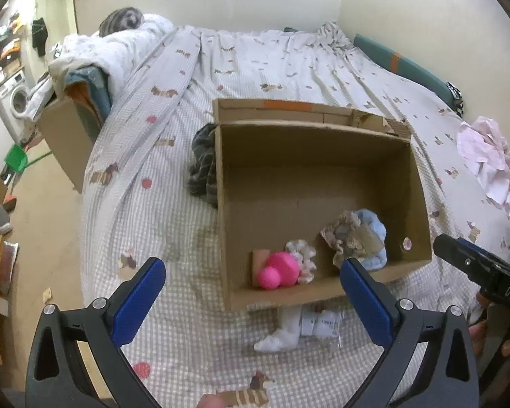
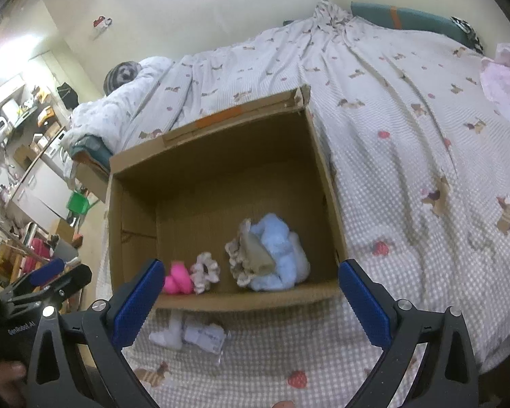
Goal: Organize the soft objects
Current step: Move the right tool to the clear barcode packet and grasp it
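An open cardboard box [image 1: 323, 170] [image 2: 221, 170] sits on the bed. Inside near its front wall lie a pink soft toy [image 1: 277, 270] [image 2: 177, 280], a cream scrunchie [image 1: 302, 258] [image 2: 205, 272], and a beige ruffled cloth [image 1: 350, 234] [image 2: 250, 255] on a light blue fluffy piece [image 1: 374, 238] [image 2: 282, 255]. White socks with a label [image 1: 289, 331] [image 2: 187, 335] lie on the bed in front of the box. My left gripper [image 1: 253, 287] is open and empty above the bed before the box. My right gripper [image 2: 251, 290] is open and empty at the box's front edge.
A dark striped garment [image 1: 202, 166] lies left of the box. A pink cloth [image 1: 489, 159] [image 2: 503, 74] lies at the bed's right. A white duvet [image 1: 119, 51] is heaped at the far left. A second cardboard box [image 1: 68, 136] stands beside the bed on the floor.
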Available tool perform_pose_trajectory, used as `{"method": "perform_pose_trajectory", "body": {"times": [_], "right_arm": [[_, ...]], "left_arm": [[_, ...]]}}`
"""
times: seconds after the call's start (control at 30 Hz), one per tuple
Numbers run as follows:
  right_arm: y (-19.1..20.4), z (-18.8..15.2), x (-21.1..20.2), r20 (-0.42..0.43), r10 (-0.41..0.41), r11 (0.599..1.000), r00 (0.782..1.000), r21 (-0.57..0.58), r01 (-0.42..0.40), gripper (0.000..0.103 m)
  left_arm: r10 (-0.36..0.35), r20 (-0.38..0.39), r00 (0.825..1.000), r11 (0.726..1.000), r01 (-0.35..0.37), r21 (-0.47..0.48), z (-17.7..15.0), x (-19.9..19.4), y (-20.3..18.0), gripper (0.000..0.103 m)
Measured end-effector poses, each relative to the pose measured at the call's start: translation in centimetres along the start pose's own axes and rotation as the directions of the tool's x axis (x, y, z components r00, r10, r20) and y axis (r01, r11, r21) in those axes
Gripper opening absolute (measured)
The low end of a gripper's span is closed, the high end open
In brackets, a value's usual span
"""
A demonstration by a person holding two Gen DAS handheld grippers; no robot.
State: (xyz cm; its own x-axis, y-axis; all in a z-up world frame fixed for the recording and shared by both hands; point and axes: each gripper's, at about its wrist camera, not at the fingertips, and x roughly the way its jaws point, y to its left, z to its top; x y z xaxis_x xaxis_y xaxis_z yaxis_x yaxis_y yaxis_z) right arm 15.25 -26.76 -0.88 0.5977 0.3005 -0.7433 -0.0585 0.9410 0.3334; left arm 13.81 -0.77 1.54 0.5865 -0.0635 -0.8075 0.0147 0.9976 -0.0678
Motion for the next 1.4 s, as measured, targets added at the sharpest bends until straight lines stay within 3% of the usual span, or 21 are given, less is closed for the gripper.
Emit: {"method": "perform_pose_trajectory", "body": {"times": [0.2, 0.57, 0.8, 0.97, 1.07, 1.3, 1.4], "right_arm": [[0.1, -2.0, -0.1, -0.059, 0.021, 1.000, 0.998, 0.010, -0.020, 0.103], [0.3, -4.8, 0.7, -0.153, -0.018, 1.000, 0.988, -0.024, 0.014, 0.103], [-0.2, -5.8, 3.3, -0.267, 0.038, 0.999, 0.963, 0.033, -0.030, 0.103], [2.0, -6.3, 6.2, -0.356, 0.041, 0.999, 0.934, -0.012, -0.049, 0.103], [4.1, -6.8, 8.5, -0.394, 0.006, 0.996, 0.919, -0.083, -0.042, 0.087], [7.0, -7.2, 12.2, -0.428, -0.031, 0.985, 0.903, -0.166, -0.045, 0.080], [7.1, -7.6, 13.4, -0.452, -0.047, 0.983, 0.891, -0.180, -0.040, 0.061]], "left_arm": [[0.042, -0.049, 0.998, 0.999, -0.043, -0.019, -2.3, -0.1, 0.7, 0.102], [0.067, -0.131, 0.989, 0.994, -0.077, -0.078, -5.5, 0.1, 2.2, 0.102], [0.073, -0.164, 0.984, 0.983, -0.098, -0.154, -5.7, 0.9, 4.5, 0.102], [0.044, -0.212, 0.976, 0.974, -0.090, -0.209, -6.0, 2.1, 5.8, 0.102], [0.038, -0.229, 0.973, 0.974, -0.087, -0.210, -6.3, 2.5, 6.0, 0.102], [0.039, -0.239, 0.970, 0.977, -0.087, -0.197, -6.5, 2.8, 6.3, 0.102], [0.039, -0.246, 0.969, 0.974, -0.092, -0.208, -6.6, 3.0, 6.5, 0.102]]}}
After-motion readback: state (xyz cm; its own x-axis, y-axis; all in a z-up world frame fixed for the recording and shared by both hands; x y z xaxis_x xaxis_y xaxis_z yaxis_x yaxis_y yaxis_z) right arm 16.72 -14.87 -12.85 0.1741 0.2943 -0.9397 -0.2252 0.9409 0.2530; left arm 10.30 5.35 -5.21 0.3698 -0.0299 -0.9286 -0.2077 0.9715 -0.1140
